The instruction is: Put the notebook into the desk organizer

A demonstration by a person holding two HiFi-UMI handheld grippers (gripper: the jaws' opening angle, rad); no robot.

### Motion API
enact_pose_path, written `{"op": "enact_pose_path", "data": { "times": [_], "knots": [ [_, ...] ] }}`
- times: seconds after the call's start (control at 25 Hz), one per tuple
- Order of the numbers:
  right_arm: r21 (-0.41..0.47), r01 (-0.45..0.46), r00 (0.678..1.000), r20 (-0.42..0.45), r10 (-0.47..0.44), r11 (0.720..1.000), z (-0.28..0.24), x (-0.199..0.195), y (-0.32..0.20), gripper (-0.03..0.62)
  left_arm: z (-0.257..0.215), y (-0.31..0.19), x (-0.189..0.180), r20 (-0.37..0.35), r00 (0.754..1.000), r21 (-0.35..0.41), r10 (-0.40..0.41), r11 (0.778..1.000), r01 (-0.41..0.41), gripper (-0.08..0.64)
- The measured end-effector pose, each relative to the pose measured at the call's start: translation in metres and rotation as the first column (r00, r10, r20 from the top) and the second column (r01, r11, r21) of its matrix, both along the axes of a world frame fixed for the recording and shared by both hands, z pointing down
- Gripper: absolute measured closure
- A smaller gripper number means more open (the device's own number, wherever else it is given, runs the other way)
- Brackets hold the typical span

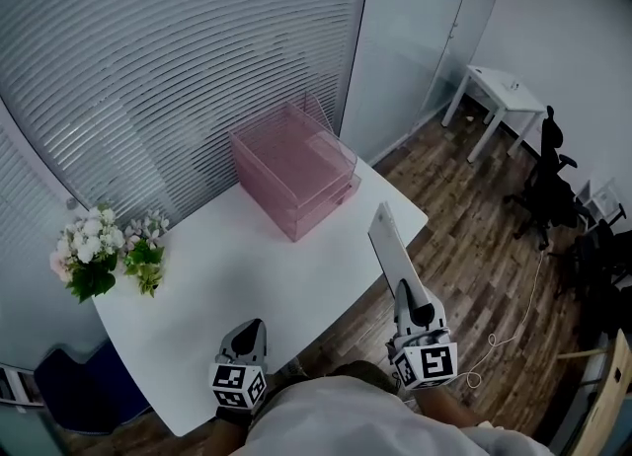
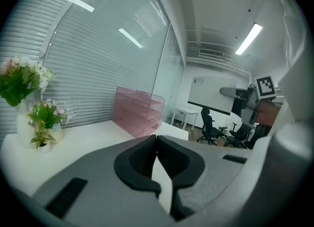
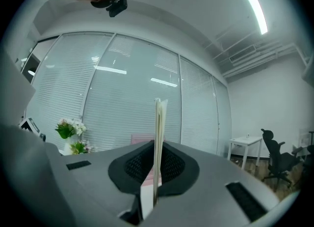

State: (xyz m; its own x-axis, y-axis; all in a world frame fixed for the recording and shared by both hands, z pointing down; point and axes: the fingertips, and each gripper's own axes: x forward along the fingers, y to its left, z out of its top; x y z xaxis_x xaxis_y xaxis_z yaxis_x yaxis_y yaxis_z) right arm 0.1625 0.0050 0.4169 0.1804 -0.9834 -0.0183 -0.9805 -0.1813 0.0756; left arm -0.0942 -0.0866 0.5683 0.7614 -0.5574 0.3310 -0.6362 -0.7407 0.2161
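My right gripper [image 3: 157, 164] is clamped on the notebook [image 3: 159, 123]. In the right gripper view, the two dark pads press on its lower part from either side. The notebook stands edge-on and upright between them, and its pages fan slightly at the top. In the head view the notebook reaches forward from the gripper as a long pale strip. Its far end shows against the near right edge of the white desk [image 1: 247, 266], while the gripper itself hangs off that edge, above the wooden floor [image 1: 474, 247].

The pink see-through desk organizer [image 1: 296, 168] sits at the far side of the desk, close to the blinds [image 1: 178, 49]. It is well apart from the notebook. I cannot make out anything in its trays.

My left gripper [image 2: 156, 140] hangs low at the near edge of the desk. Its jaws are together, the tips touch, and nothing is between them. Only a sliver of white desk shows through the gap lower down.

Two small bunches of flowers [image 1: 94, 252] stand at the far left corner of the desk. Off to the right, beyond the desk, there is a small white table [image 1: 499, 94] and a black office chair [image 1: 548, 183].
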Motion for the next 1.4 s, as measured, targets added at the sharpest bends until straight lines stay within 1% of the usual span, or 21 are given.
{"op": "enact_pose_path", "data": {
  "times": [0.16, 0.32, 0.48, 0.68, 0.8, 0.96, 1.04, 1.12, 1.2, 1.28, 1.4],
  "knots": [
    [0.002, 0.017, 0.999, -0.045, -0.017, 1.000, -0.008, -0.001, -0.037, 0.571, 0.005, -0.017, -0.010, 0.002, 1.000, -0.012, -0.025, 1.000, 0.025, 0.551],
    [0.006, 0.046, 0.995, -0.092, -0.045, 0.999, -0.014, 0.008, -0.074, 0.571, 0.006, -0.028, -0.017, 0.006, 0.998, -0.018, -0.064, 0.998, 0.064, 0.551],
    [-0.007, 0.089, 0.983, -0.157, -0.089, 0.996, -0.019, 0.021, -0.119, 0.571, 0.007, -0.036, -0.025, 0.014, 0.992, -0.023, -0.128, 0.991, 0.129, 0.551],
    [-0.034, 0.157, 0.956, -0.247, -0.160, 0.987, -0.024, 0.035, -0.179, 0.571, 0.011, -0.040, -0.032, 0.016, 0.971, -0.045, -0.237, 0.970, 0.238, 0.551],
    [-0.068, 0.203, 0.923, -0.321, -0.214, 0.977, -0.021, 0.040, -0.219, 0.571, 0.014, -0.041, -0.030, 0.015, 0.958, -0.057, -0.287, 0.956, 0.288, 0.551],
    [-0.118, 0.259, 0.855, -0.434, -0.285, 0.959, -0.018, 0.044, -0.267, 0.571, 0.014, -0.040, -0.023, 0.016, 0.939, -0.062, -0.344, 0.937, 0.345, 0.551],
    [-0.159, 0.275, 0.811, -0.492, -0.317, 0.948, -0.012, 0.043, -0.289, 0.571, 0.014, -0.037, -0.021, 0.015, 0.929, -0.069, -0.370, 0.926, 0.370, 0.551],
    [-0.205, 0.273, 0.760, -0.554, -0.342, 0.940, -0.003, 0.044, -0.312, 0.571, 0.016, -0.037, -0.019, 0.013, 0.919, -0.074, -0.394, 0.916, 0.394, 0.551],
    [-0.249, 0.268, 0.700, -0.613, -0.366, 0.931, 0.006, 0.043, -0.335, 0.571, 0.018, -0.037, -0.018, 0.013, 0.910, -0.077, -0.415, 0.907, 0.415, 0.551],
    [-0.293, 0.267, 0.633, -0.666, -0.396, 0.918, 0.015, 0.040, -0.356, 0.571, 0.021, -0.036, -0.016, 0.014, 0.901, -0.083, -0.434, 0.897, 0.433, 0.551],
    [-0.366, 0.260, 0.513, -0.732, -0.449, 0.894, 0.031, 0.031, -0.385, 0.571, 0.025, -0.035, -0.015, 0.012, 0.886, -0.099, -0.464, 0.881, 0.463, 0.551]
  ]
}}
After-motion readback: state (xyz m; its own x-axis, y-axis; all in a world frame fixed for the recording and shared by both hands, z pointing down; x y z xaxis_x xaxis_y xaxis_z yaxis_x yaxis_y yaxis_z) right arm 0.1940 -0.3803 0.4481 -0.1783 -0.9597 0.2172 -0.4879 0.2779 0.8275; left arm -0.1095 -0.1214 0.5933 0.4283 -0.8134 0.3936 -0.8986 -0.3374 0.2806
